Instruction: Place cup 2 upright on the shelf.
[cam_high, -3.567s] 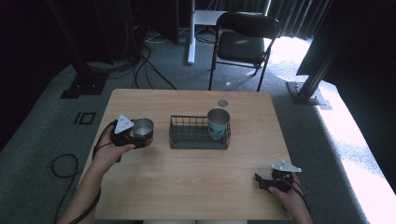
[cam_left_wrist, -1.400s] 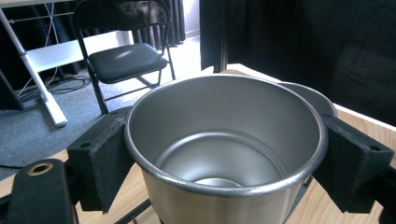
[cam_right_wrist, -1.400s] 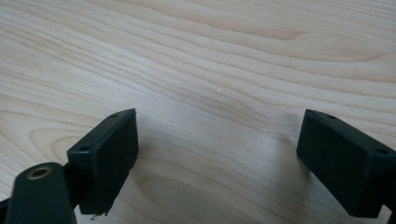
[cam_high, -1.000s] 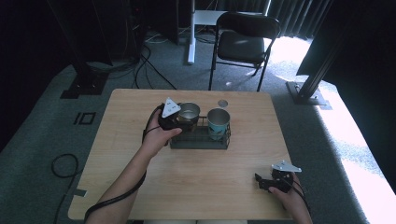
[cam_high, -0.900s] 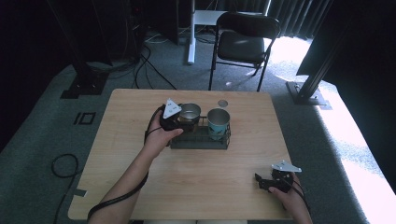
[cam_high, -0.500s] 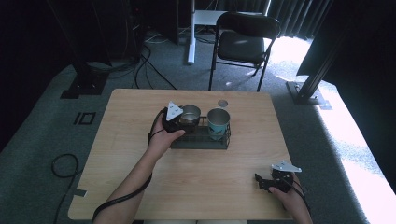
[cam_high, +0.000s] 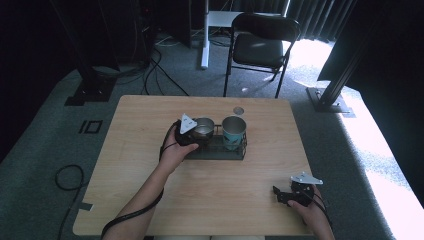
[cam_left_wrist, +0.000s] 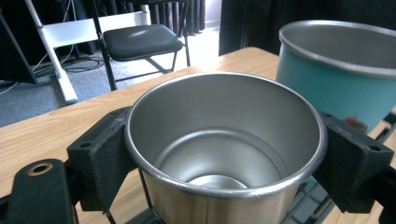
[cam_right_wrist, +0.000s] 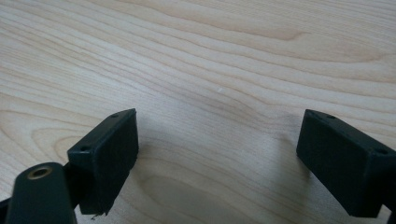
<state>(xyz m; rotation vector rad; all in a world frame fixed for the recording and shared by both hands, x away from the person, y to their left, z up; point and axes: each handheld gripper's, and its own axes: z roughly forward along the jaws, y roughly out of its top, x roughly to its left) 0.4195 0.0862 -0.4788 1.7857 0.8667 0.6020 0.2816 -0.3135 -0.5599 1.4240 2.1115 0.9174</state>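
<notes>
Left tongs (cam_high: 196, 134): we clench the round bare-steel cup (cam_left_wrist: 224, 149) by its sides (kept upright), over the dark wire basket (cam_high: 220, 150), beside the teal steel cup (cam_high: 233, 132). Right tongs (cam_right_wrist: 219, 158): released, idle on the pale wooden worktop (cam_high: 225, 195).

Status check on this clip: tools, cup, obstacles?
Left tool shut on steel cup, over wire rack. Right tool open, idle on table. Teal cup close beside.

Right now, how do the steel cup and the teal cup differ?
The steel cup is bare metal outside; the teal cup is teal-sided. The left gripper clamps the steel cup over the left end of the wire basket, whereas the teal cup stands ungripped in the basket's right end. Both are upright, open-topped and metal inside.
</notes>
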